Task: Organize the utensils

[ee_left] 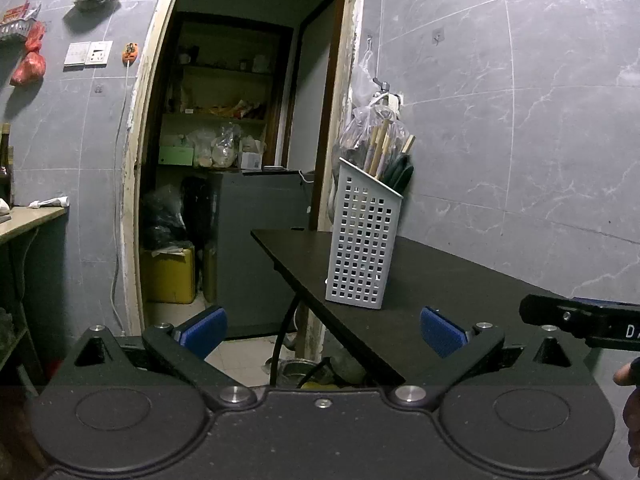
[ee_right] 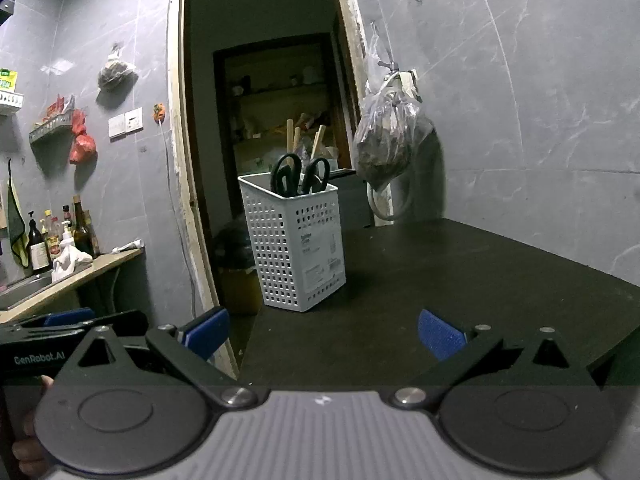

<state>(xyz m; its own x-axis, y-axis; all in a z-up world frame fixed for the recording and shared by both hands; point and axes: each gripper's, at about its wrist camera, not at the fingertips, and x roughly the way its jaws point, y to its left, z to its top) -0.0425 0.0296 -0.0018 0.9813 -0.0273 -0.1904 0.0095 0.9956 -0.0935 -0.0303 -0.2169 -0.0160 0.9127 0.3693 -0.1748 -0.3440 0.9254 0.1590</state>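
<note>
Both grippers' jaws apart, empty

Scissors (ee_right: 300,176) blades hidden inside basket (ee_right: 296,248), basket label print too small to read

Basket (ee_right: 296,246) upright on table (ee_right: 460,280), near its left edge – scissors (ee_right: 300,176) and sticks (ee_right: 294,138) standing inside. Bag (ee_right: 386,144) hanging on wall behind, to the right. Doorway (ee_right: 260,100) behind basket – counter (ee_right: 76,276) with bottles (ee_right: 60,236) off left.
</note>
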